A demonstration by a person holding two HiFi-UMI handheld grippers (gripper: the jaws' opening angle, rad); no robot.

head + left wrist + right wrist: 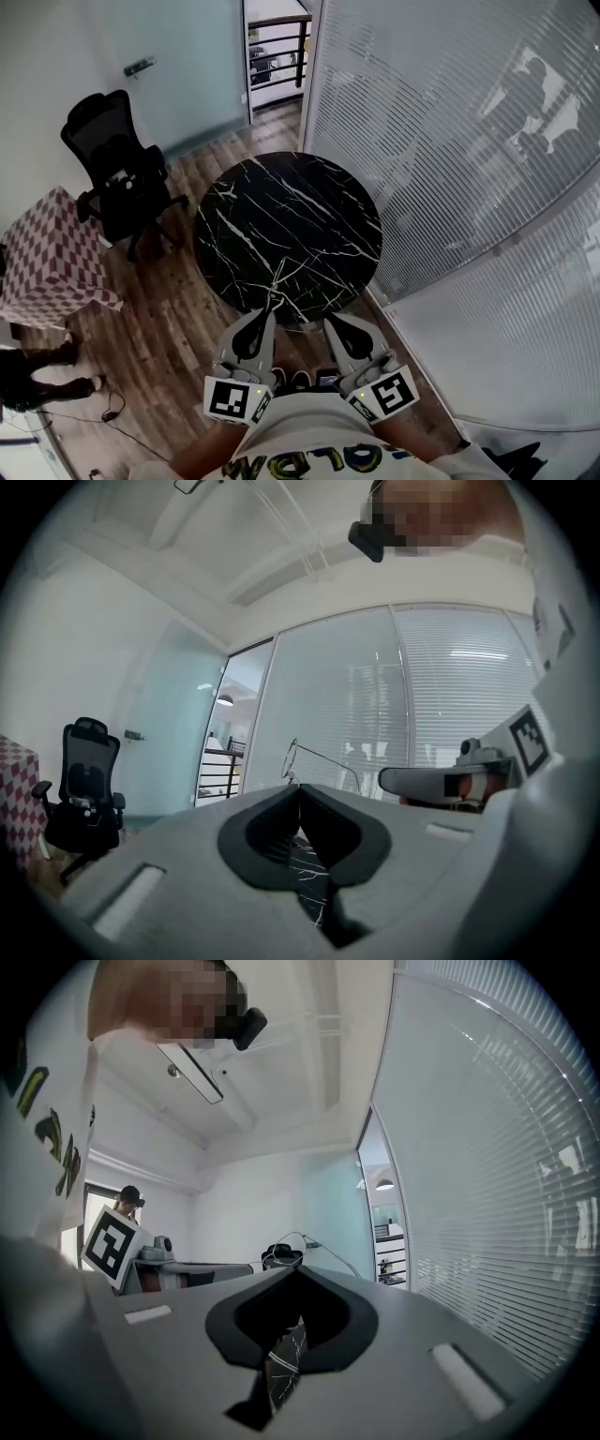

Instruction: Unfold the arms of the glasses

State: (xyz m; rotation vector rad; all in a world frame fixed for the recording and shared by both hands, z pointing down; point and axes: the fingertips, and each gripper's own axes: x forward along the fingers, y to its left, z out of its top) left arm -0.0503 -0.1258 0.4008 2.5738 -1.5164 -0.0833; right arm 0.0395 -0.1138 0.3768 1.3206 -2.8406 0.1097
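**Glasses (290, 759) pinched in left tool (272, 302) over marble surface (309, 206)**

Wire-framed and thin, the glasses stood just above the tips of the left tool, whose jaws were closed on the frame. They were held in the air over the near edge of the round black surface. One lens rose above the tips, and a slim arm reached out sideways toward the right tool (330, 321). That tool hung just beside, level, its jaws pressed fully together with nothing visible between them.

Wood floor (169, 347), black office chair (117, 178), striped glass wall (450, 141).
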